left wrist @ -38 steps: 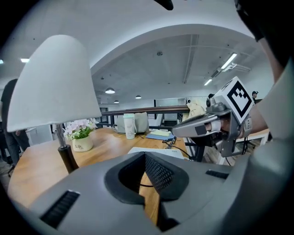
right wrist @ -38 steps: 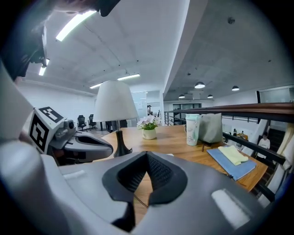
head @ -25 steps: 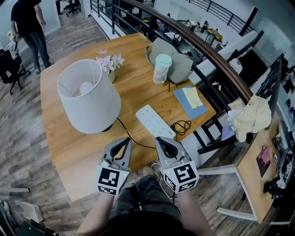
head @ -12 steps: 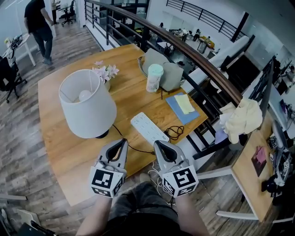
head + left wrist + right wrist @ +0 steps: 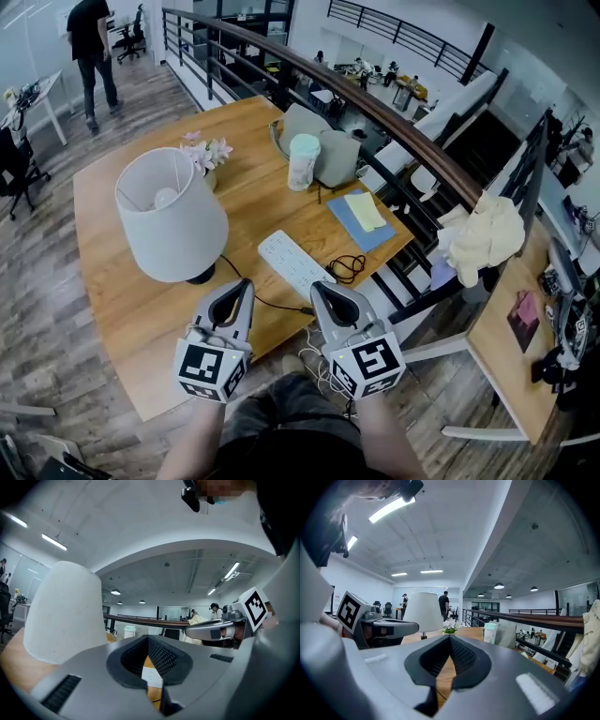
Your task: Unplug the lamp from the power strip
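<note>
**Both jaws shut, nothing held**

You hold the two grippers side by side over the near edge of the worktop [image 5: 112,300], apart from each other and pointing across it. The left gripper [image 5: 246,285] has its jaws together. Its own view shows the ribbed pads meeting at the tip with nothing between them. The right gripper [image 5: 316,289] is the same, jaws closed and empty. Neither one touches anything on the worktop.

The power strip [image 5: 292,263] lies flat on the wood just beyond the right gripper's tip and runs diagonally away from you. The lamp [image 5: 172,217] stands upright to the left of the strip, beyond the left gripper, with a white shade over a dark base. Its black cord [image 5: 267,302] leaves the base and curves across the wood toward the strip's near end, passing just in front of both jaw tips. The cord's end sits right by the right gripper's tip, and no view shows whether the plug is seated in the strip.

A coiled black cable [image 5: 349,269] lies beside the strip near the worktop's right edge. Past it is a blue notebook [image 5: 349,223] with yellow notes on top. Farther back a cup [image 5: 303,161] stands against a grey bag [image 5: 336,157], and flowers [image 5: 206,152] sit just behind the lamp. A railing [image 5: 394,117] runs behind the worktop. A person [image 5: 94,47] stands well back on the floor.
</note>
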Demonstrator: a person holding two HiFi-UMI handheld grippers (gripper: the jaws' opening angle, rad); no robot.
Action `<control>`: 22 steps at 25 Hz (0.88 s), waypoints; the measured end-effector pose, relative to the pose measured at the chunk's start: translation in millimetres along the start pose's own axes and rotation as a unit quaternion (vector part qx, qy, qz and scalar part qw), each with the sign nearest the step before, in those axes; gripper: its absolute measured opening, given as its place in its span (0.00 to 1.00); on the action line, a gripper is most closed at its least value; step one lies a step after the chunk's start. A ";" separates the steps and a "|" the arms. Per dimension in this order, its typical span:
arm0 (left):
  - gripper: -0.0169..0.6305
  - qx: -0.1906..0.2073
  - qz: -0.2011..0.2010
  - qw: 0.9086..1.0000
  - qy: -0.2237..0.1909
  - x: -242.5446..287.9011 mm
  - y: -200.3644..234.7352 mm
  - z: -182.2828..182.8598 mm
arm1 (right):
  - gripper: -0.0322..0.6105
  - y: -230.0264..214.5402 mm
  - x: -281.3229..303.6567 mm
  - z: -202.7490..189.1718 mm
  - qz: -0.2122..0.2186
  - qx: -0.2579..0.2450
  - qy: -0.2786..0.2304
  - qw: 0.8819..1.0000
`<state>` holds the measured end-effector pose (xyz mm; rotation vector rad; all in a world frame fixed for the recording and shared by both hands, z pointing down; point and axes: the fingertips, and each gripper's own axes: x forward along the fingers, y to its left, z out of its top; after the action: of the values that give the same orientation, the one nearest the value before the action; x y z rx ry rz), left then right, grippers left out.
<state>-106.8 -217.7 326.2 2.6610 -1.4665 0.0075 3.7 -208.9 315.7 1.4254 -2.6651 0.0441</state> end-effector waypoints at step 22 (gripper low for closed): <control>0.02 0.003 -0.006 0.999 -0.036 -3.7 -14.7 23.0 | 0.06 -3.4 -19.9 16.9 -0.014 -0.003 -0.029 0.999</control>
<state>-97.5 -208.9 301.8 2.7020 -1.4723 -0.0851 15.9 -195.8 296.5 1.4836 -2.6883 -0.0067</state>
